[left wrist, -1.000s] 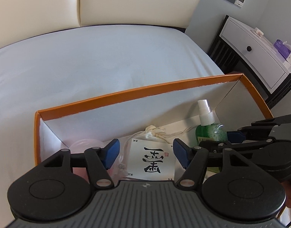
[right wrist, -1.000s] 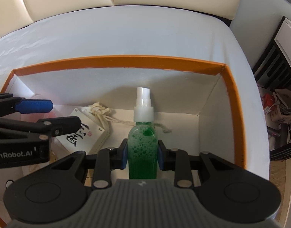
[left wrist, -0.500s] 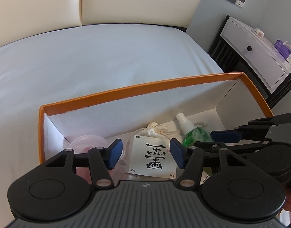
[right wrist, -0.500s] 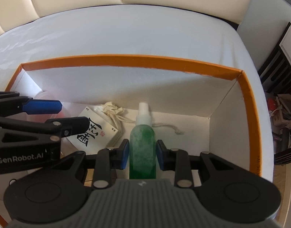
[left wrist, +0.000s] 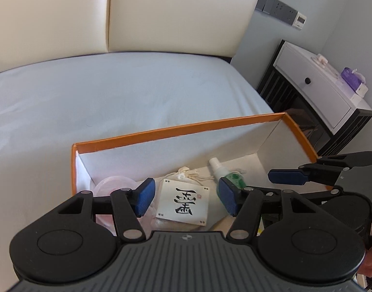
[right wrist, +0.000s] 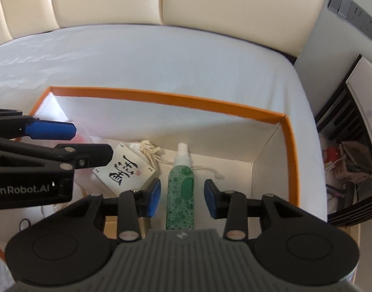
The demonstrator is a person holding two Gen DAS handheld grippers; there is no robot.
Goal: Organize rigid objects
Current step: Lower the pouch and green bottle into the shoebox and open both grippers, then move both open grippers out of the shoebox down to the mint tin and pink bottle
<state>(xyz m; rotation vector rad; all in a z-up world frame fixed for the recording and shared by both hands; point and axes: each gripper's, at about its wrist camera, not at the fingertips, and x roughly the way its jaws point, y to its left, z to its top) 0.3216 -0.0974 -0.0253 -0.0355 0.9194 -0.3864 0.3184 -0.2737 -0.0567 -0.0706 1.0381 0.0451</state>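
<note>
Both tongs gape wide: our right tongs (right wrist: 181,197) straddle the bottle (right wrist: 180,192), untouched, lying at 3 o'clock in the box (right wrist: 289,150); left tongs (left wrist: 183,196) hover over the card (left wrist: 183,200). Everything we see looks stowed.

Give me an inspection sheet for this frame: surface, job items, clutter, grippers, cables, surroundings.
Surface: pale sheet-covered bed; orange-rimmed white cardboard box sits on it.
Job's things: green spray bottle with white nozzle lies on the box floor; white square tile with a black character beside it; cream drawstring pouch behind the tile; pink translucent round container at the box's left end.
Clutter: nothing seen.
Grippers: right gripper open, pads either side of the bottle, not touching; left gripper open above the tile.
Cables: nothing seen.
Surroundings: cream padded headboard, white-drawer nightstand, grey wall switch panel.
</note>
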